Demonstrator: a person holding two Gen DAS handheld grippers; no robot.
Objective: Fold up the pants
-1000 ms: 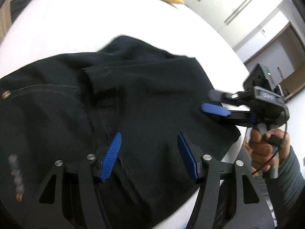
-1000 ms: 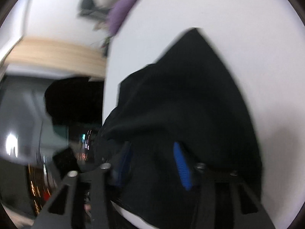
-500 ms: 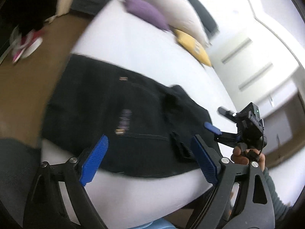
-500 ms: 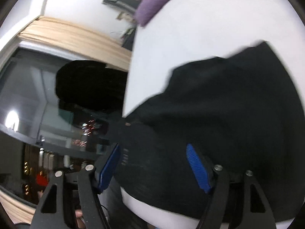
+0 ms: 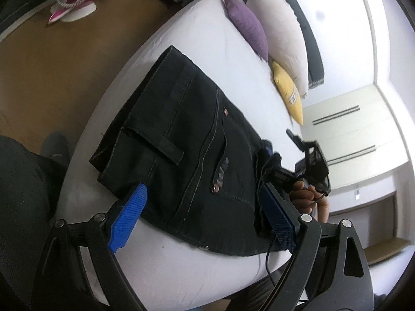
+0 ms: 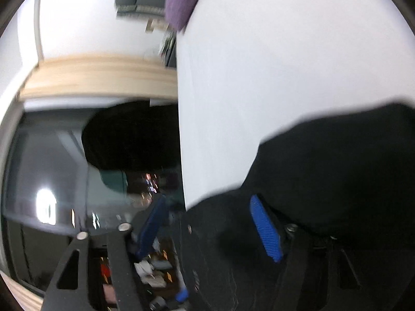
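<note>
Black jeans point(image 5: 186, 150) lie folded on the white bed point(image 5: 207, 44), waistband toward the near left edge. My left gripper point(image 5: 202, 217) is open and empty, held above the jeans' near edge. The right gripper point(image 5: 293, 165) shows in the left wrist view at the far right end of the jeans, a hand on its handle. In the right wrist view the right gripper point(image 6: 207, 223) is open, its blue pads apart over the dark cloth point(image 6: 337, 181), which lies under and beside it. That view is blurred.
A purple pillow point(image 5: 246, 33), a white pillow point(image 5: 280, 36) and a yellow pillow point(image 5: 288, 90) lie at the head of the bed. Brown floor point(image 5: 64, 64) runs along the left edge. A white wardrobe point(image 5: 345, 129) stands at the right.
My left gripper has let go of the cloth, opened wide and pulled back and up from the jeans. The right gripper has opened wider and swung, so the bed edge now crosses its view.
</note>
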